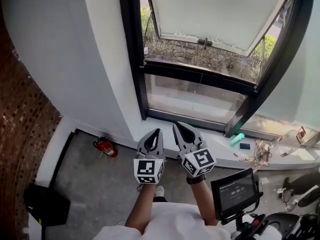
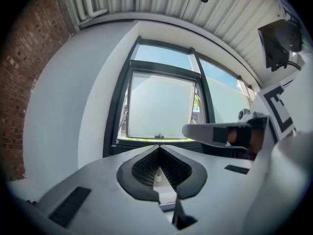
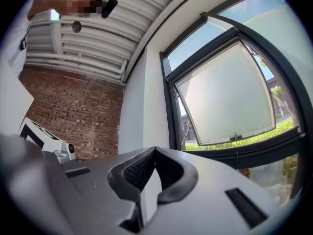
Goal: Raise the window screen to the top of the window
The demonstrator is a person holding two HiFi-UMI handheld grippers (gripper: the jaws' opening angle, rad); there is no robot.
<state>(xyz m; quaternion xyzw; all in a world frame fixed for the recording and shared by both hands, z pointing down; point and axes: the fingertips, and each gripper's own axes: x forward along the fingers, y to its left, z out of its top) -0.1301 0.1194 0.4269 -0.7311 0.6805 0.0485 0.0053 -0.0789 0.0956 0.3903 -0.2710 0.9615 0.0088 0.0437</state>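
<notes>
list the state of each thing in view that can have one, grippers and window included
left gripper: shut, empty, clear of the window
right gripper: shut, empty, clear of the window
window sash: open, swung outward at its bottom edge
fire extinguisher: on the floor by the wall, seems to lie on its side
monitor: switched on, display lit

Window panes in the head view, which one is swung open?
The upper pane, the one with the handle on its lower edge: its bottom tilts outward, showing the ground outside. The lower pane beneath it sits flat and shut.
</notes>
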